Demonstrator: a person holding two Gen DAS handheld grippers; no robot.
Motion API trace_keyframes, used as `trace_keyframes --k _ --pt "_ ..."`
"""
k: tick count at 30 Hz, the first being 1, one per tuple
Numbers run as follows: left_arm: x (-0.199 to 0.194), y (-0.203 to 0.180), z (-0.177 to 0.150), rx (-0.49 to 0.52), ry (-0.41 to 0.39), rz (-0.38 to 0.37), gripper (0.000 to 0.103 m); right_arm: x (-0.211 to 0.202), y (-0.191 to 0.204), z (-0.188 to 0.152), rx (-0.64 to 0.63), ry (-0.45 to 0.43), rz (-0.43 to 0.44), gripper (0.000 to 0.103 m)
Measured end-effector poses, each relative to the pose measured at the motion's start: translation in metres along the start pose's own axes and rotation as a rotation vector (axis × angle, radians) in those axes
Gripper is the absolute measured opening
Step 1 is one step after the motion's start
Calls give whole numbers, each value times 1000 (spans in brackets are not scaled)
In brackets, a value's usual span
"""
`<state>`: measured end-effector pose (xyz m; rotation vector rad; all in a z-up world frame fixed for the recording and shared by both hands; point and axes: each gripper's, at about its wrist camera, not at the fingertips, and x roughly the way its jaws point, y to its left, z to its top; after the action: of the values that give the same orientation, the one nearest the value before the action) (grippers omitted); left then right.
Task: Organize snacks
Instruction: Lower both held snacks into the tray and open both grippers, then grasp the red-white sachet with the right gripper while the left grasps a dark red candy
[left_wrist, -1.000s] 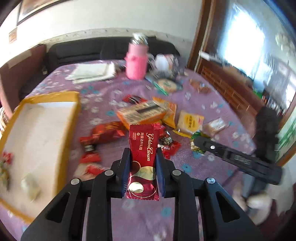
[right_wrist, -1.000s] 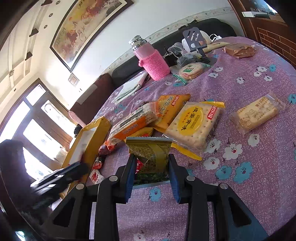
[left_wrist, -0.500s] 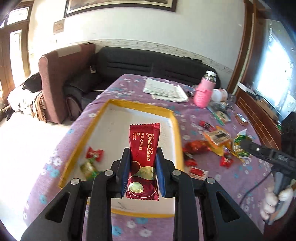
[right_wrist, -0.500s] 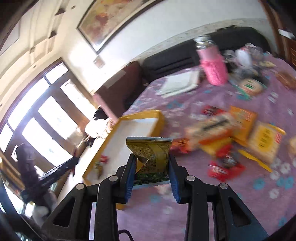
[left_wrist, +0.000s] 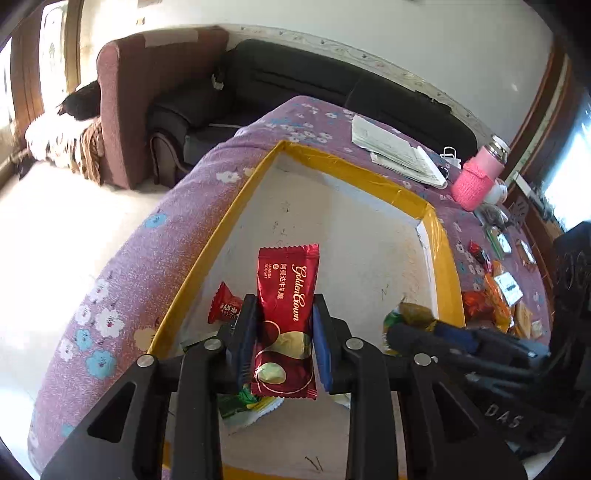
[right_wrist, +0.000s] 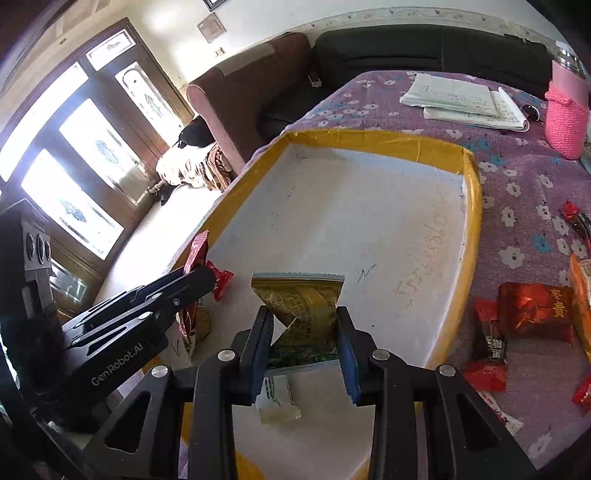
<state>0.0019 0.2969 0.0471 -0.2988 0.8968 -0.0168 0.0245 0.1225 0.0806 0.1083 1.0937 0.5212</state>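
Both grippers sit over the shallow yellow-rimmed cardboard tray w/ white floor (left_wrist: 354, 173), each w/ a snack clamped, so the drop looks like straight down, no reach needed. Left gripper (left_wrist: 284, 332) jaws narrow on the dark-red foil nougat bar (left_wrist: 286, 317), long axis fwd along the fingers, over the tray's near-left corner by a small red twist candy (left_wrist: 224, 304). Right gripper (right_wrist: 304, 339) jaws narrow on the olive-gold crinkled snack pouch (right_wrist: 299, 306), nearer tray centre. Right view shows loose red packets (right_wrist: 532, 310) on the purple floral tablecloth (right_wrist: 517, 206) outside the rim, plus a clear-wrapped piece (right_wrist: 277, 400) below its jaws; left view shows green wrappers (left_wrist: 240, 402) under the bar.
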Motion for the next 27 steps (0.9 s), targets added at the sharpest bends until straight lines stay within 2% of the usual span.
trace_keyframes --k 3,4,5,7,10,12,14,15,16,19,20,21,23,27 --pt "0 1 -1 -22 0 -44 30 4 3 0 0 -14 -10 37" --pt "-1 0 -1 -20 -5 -42 34 3 4 0 0 -18 -9 39" --pt "-2 0 -1 -16 -10 -39 35 2 6 -1 0 -20 0 47" --pt "-10 -1 -2 -19 -25 -39 37 -3 8 -1 -11 -37 -7 49" --pt "-33 -3 -6 -28 -57 -32 37 -29 7 -5 -26 -83 5 49" --pt "-59 -10 -13 -15 -94 -24 40 -61 1 -12 -39 -134 23 49" --pt "-84 -16 -22 -4 -144 -24 57 -94 -14 -19 -43 -190 14 49" --pt "-100 -22 -30 2 -181 -25 71 -113 -27 -25 -42 -222 -11 50" --pt "-108 -25 -35 3 -204 -25 79 -122 -38 -27 -40 -236 -39 51" --pt "-124 -38 -51 -13 -242 -60 79 -140 -74 -37 -31 -235 -158 53" --pt "-124 -42 -55 -23 -243 -79 79 -141 -83 -40 -10 -223 -165 53" --pt "-123 -46 -59 -33 -248 -90 79 -138 -95 -44 26 -203 -156 53" --pt "-120 -53 -67 -35 -253 -65 79 -129 -106 -50 50 -168 -128 53" --pt "-119 -67 -78 5 -232 -62 79 -97 -105 -54 20 -106 -89 53"
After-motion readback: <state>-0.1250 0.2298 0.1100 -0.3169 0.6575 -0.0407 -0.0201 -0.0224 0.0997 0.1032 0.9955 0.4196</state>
